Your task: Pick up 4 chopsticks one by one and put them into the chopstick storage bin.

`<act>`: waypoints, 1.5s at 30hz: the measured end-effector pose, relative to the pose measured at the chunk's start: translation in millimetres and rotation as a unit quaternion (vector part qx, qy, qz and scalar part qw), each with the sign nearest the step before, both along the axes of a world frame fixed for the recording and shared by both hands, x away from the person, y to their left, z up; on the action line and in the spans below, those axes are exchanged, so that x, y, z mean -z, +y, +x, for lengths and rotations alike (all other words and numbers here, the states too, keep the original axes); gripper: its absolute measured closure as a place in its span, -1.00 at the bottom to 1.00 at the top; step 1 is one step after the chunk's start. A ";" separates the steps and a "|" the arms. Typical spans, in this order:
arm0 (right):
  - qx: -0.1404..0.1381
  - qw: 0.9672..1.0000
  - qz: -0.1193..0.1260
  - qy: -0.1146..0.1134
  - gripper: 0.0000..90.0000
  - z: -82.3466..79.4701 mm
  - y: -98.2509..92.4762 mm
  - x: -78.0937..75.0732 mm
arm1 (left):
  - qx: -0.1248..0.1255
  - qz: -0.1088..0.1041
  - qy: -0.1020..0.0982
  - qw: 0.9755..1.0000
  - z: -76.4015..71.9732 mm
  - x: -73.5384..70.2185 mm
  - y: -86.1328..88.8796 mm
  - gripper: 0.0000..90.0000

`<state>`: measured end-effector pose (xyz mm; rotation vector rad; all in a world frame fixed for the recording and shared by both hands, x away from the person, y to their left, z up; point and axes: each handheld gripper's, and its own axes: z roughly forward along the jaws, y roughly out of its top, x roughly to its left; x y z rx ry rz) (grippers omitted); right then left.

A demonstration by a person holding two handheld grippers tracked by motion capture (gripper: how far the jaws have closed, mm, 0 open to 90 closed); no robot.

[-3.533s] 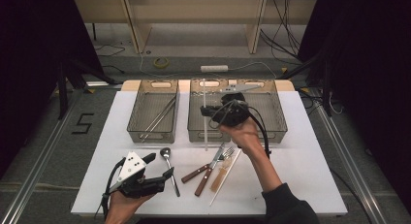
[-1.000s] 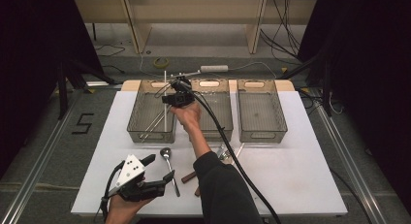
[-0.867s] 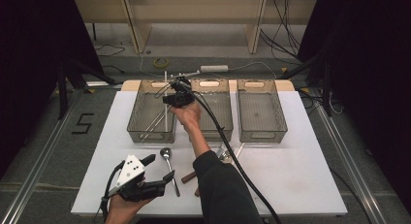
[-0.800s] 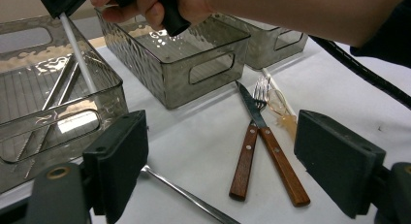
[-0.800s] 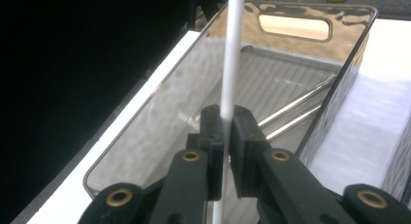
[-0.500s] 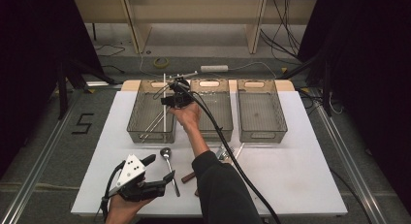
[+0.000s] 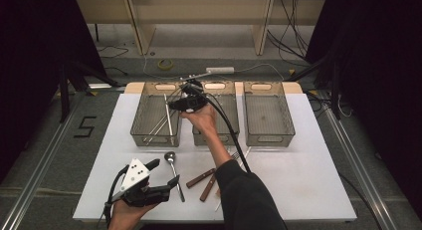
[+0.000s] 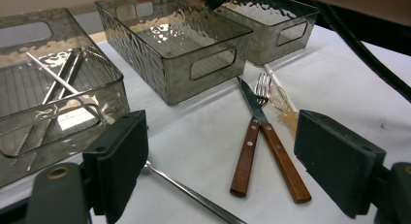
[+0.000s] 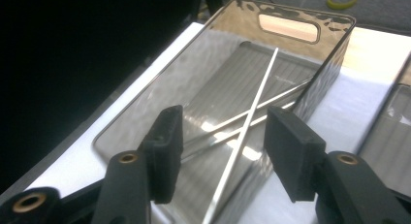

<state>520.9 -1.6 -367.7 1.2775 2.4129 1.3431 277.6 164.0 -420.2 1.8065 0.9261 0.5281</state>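
In the left bin (image 7: 149, 115), a thin metal rod (image 7: 168, 116) is lying lengthwise, crossing over several other metal rods (image 7: 158, 126) that are resting slantwise on the ribbed floor; in the right gripper view the thin metal rod (image 9: 252, 132) is leaning with its near end on the bin wall (image 9: 320, 83). Directly above this bin's inner edge, the right gripper (image 7: 175, 104) is hovering; its jaws have just been opening and are now standing about half apart, with nothing pressed between the pads, the rod lying free below them. Next to the left bin, the middle bin (image 7: 219, 115) is sitting with the person's right hand over it; what is lying inside cannot be told. Beyond it, the right bin (image 7: 266, 115) is standing well apart from the left bin. In front of the left bin, a spoon (image 7: 174, 172) is lying on the white table (image 7: 308, 180), with a wooden-handled knife (image 8: 271, 141) and a wooden-handled fork (image 8: 252, 146) crossing further right. Near the spoon, the left gripper (image 7: 158, 179) is resting with jaws wide apart, gripping nothing.
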 end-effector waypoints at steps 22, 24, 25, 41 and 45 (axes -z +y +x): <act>0.006 0.996 -0.013 -0.086 -0.23 -103.5 -149.8 -13.5 | 0.035 0.044 0.089 0.994 -4.7 15.6 -57.0 -0.48; 0.009 0.995 -0.018 -0.096 -0.25 -112.6 -159.4 -10.9 | 0.036 0.047 0.097 0.994 -5.0 16.9 -61.5 -0.47; 0.010 0.995 -0.019 -0.098 -0.26 -117.0 -164.1 -9.4 | 0.036 0.050 0.097 0.993 -5.1 17.4 -63.6 -0.46; 0.053 0.992 -0.019 -0.113 -0.29 -172.0 -235.7 22.0 | 0.070 0.089 0.132 0.985 -14.6 33.7 -120.4 -0.13; 0.062 0.992 -0.009 -0.113 -0.29 -184.5 -248.6 30.4 | 0.079 0.105 0.142 0.981 -14.9 41.4 -132.2 -0.01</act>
